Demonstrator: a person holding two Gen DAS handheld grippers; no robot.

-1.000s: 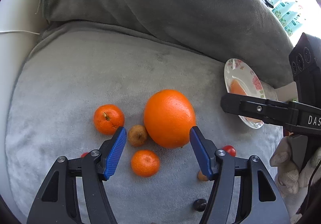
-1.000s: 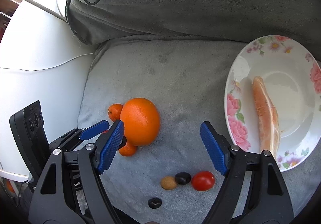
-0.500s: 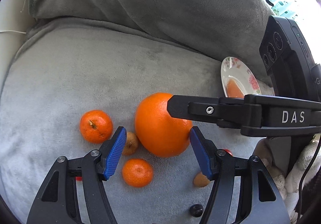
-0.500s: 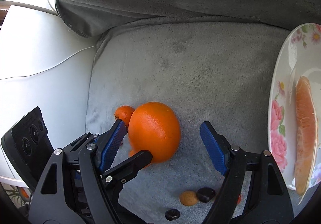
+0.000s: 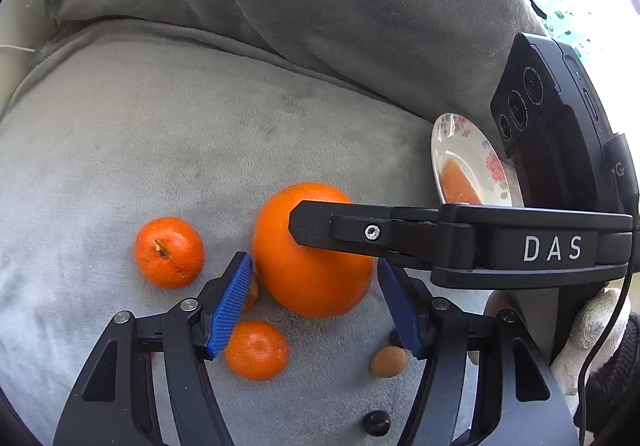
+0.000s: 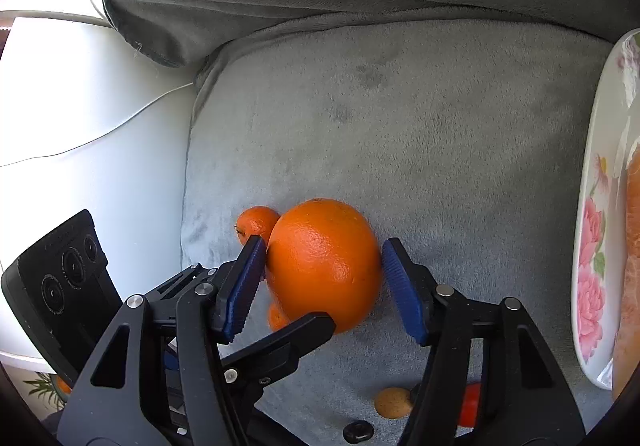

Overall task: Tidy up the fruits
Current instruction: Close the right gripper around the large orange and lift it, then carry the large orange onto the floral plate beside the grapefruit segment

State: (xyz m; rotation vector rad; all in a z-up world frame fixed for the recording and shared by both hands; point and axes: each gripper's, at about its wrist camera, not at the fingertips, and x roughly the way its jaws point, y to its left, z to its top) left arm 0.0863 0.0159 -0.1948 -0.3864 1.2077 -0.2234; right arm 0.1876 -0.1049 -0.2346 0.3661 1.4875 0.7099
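1 big orange (image 5: 312, 266), 2 small oranges (image 5: 169, 252) (image 5: 256, 350), 2 little brown fruits (image 5: 388, 361) (image 5: 251, 292), 1 black berry (image 5: 377, 423), 1 red tomato (image 6: 468, 404), 1 plate (image 5: 460, 134), 2 tools (image 5: 314, 302) (image 6: 324, 286).

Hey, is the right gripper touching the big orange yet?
Cannot tell. In the right wrist view the right gripper brackets the big orange; its left pad looks flush, the other pad shows a thin gap.

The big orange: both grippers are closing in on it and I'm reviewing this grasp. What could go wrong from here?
1. The big orange is round, and the right gripper fingers barely span it, so it may squirt out.
2. The left gripper flanks it too; the tools could collide.
3. A nudge could roll it into the mandarins, scattering them.
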